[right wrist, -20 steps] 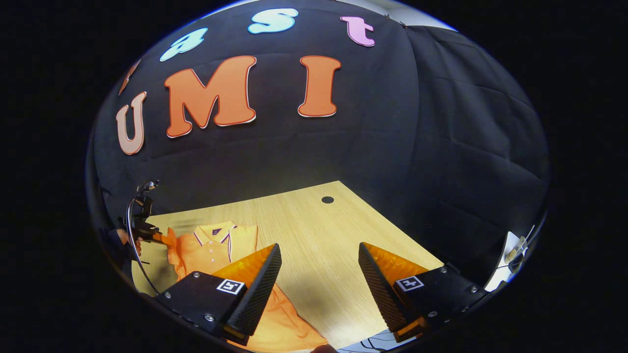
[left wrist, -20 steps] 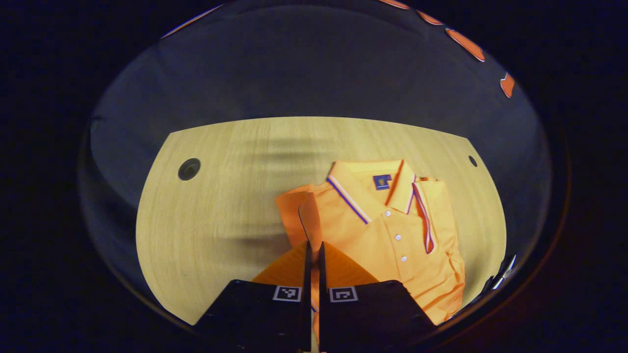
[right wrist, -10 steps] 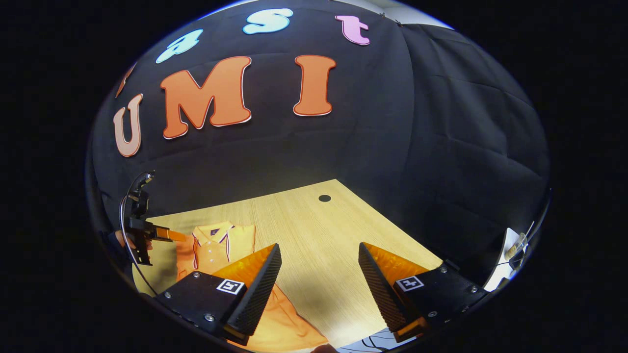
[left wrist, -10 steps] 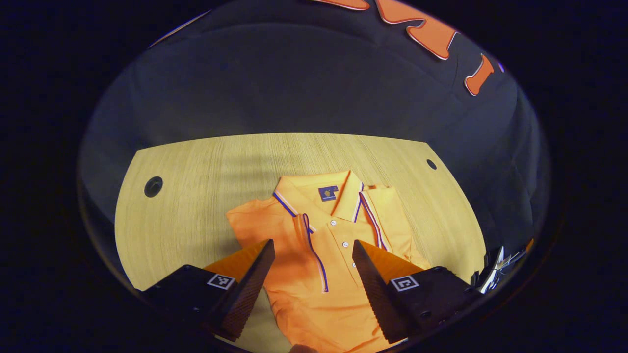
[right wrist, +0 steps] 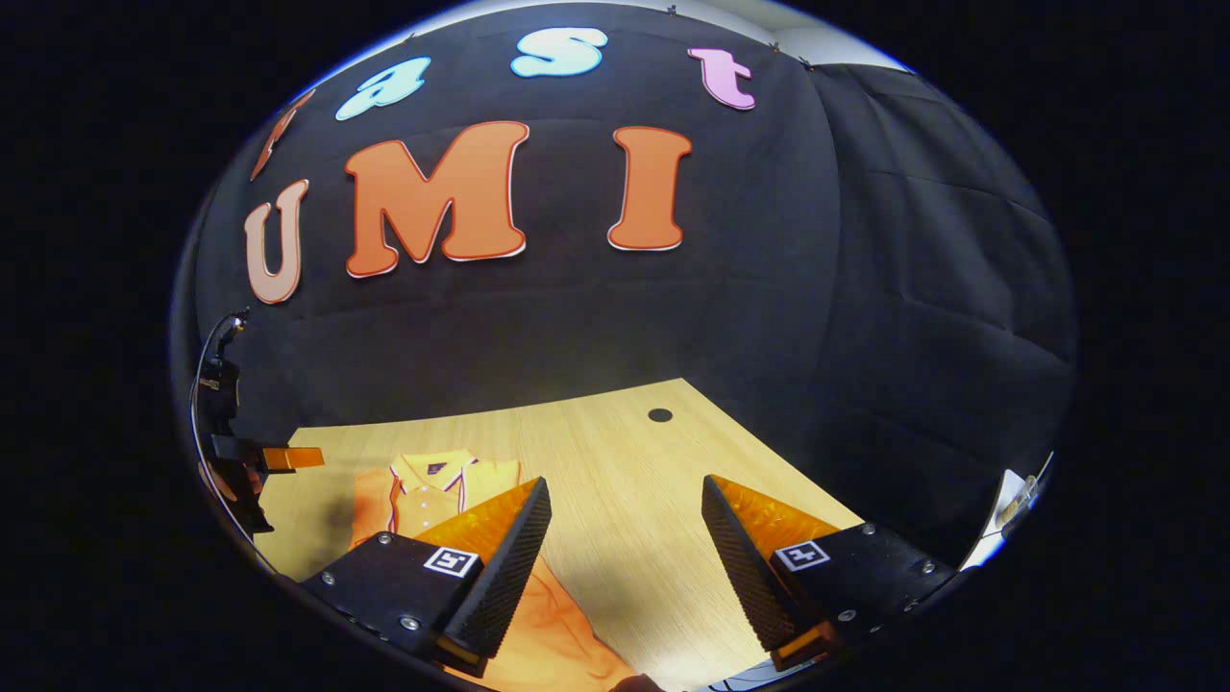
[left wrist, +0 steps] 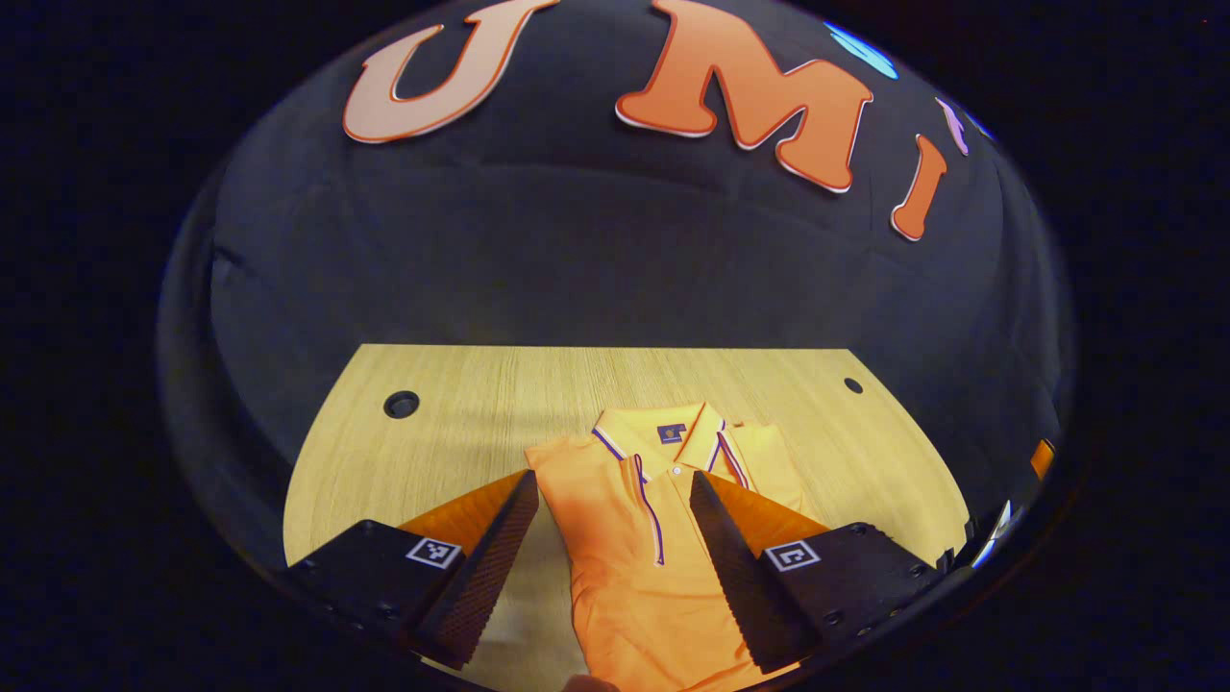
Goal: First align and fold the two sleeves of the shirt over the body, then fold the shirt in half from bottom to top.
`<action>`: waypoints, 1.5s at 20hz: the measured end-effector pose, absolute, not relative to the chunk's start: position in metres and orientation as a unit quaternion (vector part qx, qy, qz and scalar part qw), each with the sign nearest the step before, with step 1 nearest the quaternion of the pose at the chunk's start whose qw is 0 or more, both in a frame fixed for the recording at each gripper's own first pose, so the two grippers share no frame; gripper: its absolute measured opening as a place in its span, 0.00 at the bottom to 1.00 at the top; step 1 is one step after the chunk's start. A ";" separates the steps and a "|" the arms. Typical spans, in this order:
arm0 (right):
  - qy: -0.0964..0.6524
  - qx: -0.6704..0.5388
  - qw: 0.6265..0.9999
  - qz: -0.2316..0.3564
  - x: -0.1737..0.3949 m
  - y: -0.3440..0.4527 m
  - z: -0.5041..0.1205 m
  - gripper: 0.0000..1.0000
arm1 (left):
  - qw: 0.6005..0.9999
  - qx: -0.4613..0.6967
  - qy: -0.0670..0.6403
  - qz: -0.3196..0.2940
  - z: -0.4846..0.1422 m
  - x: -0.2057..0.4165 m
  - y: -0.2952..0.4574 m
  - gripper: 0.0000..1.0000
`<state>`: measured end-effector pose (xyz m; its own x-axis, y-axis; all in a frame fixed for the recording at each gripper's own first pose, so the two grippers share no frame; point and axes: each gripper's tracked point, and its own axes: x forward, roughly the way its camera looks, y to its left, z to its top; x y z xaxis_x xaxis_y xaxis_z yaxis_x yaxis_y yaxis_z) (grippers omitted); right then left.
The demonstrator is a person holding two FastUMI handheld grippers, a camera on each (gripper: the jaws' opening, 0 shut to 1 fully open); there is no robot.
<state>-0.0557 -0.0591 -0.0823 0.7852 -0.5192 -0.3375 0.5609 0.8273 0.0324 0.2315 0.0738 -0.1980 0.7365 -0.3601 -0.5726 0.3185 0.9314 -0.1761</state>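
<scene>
Right now your left gripper (left wrist: pixel 607 538) hangs above the orange polo shirt (left wrist: pixel 653 557) with its fingers spread wide and nothing between them but the view of the cloth below. That shirt lies flat on the light wooden counter (left wrist: pixel 461 404), collar toward the black cloth wall (left wrist: pixel 577 259), button placket up. Both sleeves are folded in over the body: the one on the left of the left gripper view lies across the chest with its striped cuff edge (left wrist: pixel 649 509) running down beside the buttons, and the other sleeve (left wrist: pixel 769 461) sits folded by the collar (left wrist: pixel 663 437) on the right. The lower part of the shirt reaches toward the near edge of the counter and is not folded up. Your right gripper (right wrist: pixel 627 553) is also wide open and empty, held over bare wood to the right of the shirt (right wrist: pixel 423 490); its left finger (right wrist: pixel 500 557) overlaps the shirt's hem side in the right gripper view, though you cannot tell there whether it touches. In that same view your left gripper (right wrist: pixel 288 458) appears at the far left, raised clear of the counter. Two round holes (left wrist: pixel 401 404) mark the counter's far corners.
</scene>
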 end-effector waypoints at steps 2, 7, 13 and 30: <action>0.148 0.048 0.950 -0.269 -0.050 -0.059 -0.073 0.96 | 0.945 -0.035 0.278 -0.170 -0.167 0.214 0.082 0.99; 0.077 0.010 0.972 -0.223 -0.041 -0.049 -0.039 0.96 | 0.976 -0.040 0.170 -0.132 -0.102 0.167 0.106 0.98; 0.006 -0.015 0.987 -0.159 -0.041 -0.022 -0.012 0.96 | 0.992 -0.038 0.071 -0.099 -0.042 0.096 0.122 0.98; 0.146 0.014 0.986 -0.073 -0.104 0.015 -0.147 0.95 | 0.986 -0.017 0.158 -0.049 -0.129 -0.052 0.145 0.98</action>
<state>-0.1040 0.0147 -0.1470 0.9464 -0.1406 -0.2908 0.1487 0.9889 0.0060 -0.0516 0.1448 -0.1288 0.9452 -0.1018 -0.3102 0.0912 0.9946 -0.0487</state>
